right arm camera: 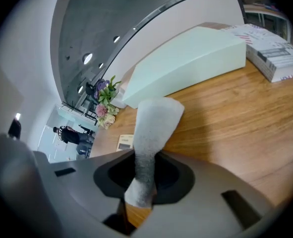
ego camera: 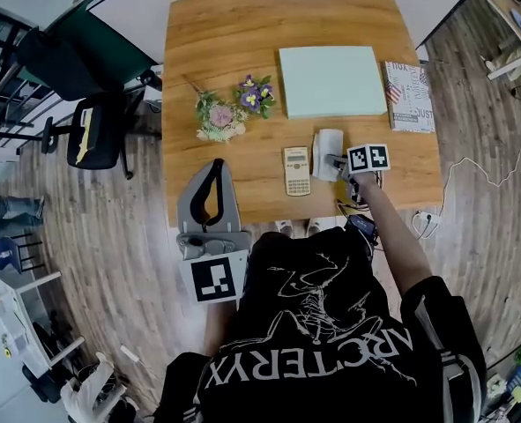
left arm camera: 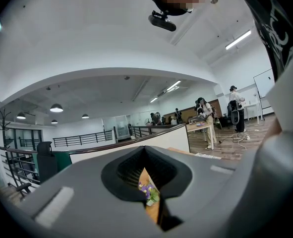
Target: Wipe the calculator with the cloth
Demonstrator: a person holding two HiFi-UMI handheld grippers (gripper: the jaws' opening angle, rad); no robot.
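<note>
You are working at a wooden surface (ego camera: 242, 25) in an open office. Your left gripper (ego camera: 216, 164) is idling by the near edge, its jaws together on nothing. The calculator (ego camera: 296, 171) is lying flat near the front, cream-coloured, screen end away from you; no dirt is showing. Just beside it, your right gripper (ego camera: 335, 160) is clamping the white cloth (ego camera: 328, 141), which is sitting apart from the calculator. The cloth is in hand, so by my reading the wiping itself is all left.

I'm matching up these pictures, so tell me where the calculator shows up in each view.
Head view: calculator near centre, just left of the cloth.
Left gripper view: not in it.
Right gripper view: left of centre, beside the cloth.
Shared landmark: the flowers.
</note>
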